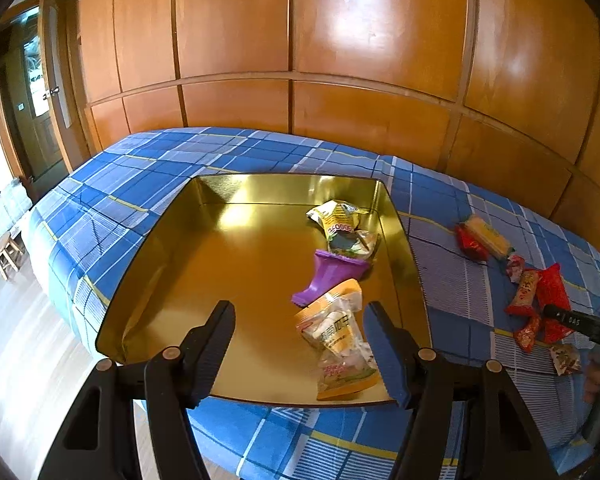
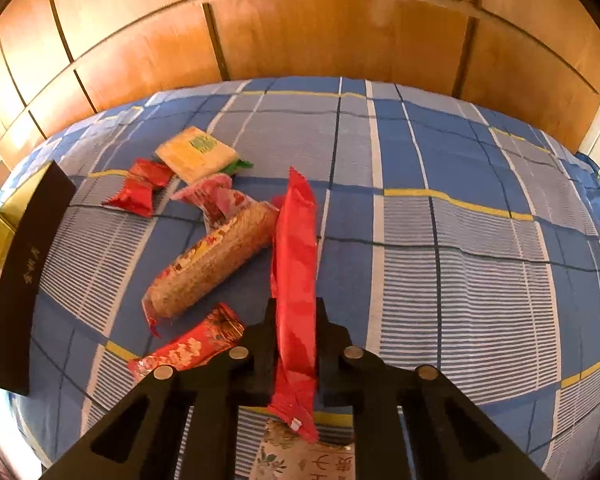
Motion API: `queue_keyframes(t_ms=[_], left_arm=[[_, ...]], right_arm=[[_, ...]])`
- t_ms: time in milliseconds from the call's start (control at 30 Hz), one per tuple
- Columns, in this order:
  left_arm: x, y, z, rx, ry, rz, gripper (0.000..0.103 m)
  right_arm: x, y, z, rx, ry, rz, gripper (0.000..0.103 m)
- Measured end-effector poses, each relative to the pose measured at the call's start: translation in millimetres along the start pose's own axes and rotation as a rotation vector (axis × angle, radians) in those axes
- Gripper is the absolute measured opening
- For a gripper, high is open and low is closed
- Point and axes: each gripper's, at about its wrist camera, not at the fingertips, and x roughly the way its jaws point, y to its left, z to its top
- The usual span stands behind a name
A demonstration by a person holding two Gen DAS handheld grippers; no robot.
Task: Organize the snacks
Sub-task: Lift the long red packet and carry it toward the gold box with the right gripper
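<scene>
Below, the right gripper (image 2: 296, 344) jaws clamp a red packet (image 2: 294, 248), half hiding a floral packet (image 2: 300, 458); left jaws apart.

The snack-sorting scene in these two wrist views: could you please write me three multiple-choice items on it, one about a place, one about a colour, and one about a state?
1. Where does the purple packet lie?
A. inside the gold tray
B. on the blue plaid bedspread
C. on the floor

2. What colour is the long packet between the right gripper fingers?
A. yellow
B. red
C. green

3. How does the left gripper stand?
A. shut on a snack
B. open with nothing between its fingers
C. out of view

Answers:
1. A, since the purple packet rests on the tray's gold floor among other snacks.
2. B, since the right wrist view shows a plain red wrapper pinched between the two black fingers.
3. B, since the left wrist view shows both fingers spread apart above the tray, gripping nothing.
</scene>
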Motion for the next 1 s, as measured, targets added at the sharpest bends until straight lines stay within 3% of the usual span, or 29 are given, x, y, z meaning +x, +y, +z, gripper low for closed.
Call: queue_keyframes(t_ms=[333,467,700,1000], left_arm=[[0.8,9.5,-3.8,-0.024,0.003,0.010,0.067],[3.0,13.1,-5.1,-0.034,0.007,0.018,0.067],[3.1,27.3,-6.7,-0.067,0.006,0.052,0.067],[-1.9,42.5,-9.9,-0.095,-0.001,0.082,0.067]], right_arm=[[-39.7,-5.7,13.4,0.059,-0.109,0.032,0.013],[-59.6,7.2,19.3,0.051,-0.140,0.113,0.013],[-82.0,81.7,17.7,-0.095,-0.146,0.305,0.013],[-86.8,164.6,-3.2,-0.248,-0.099,0.446,0.013]])
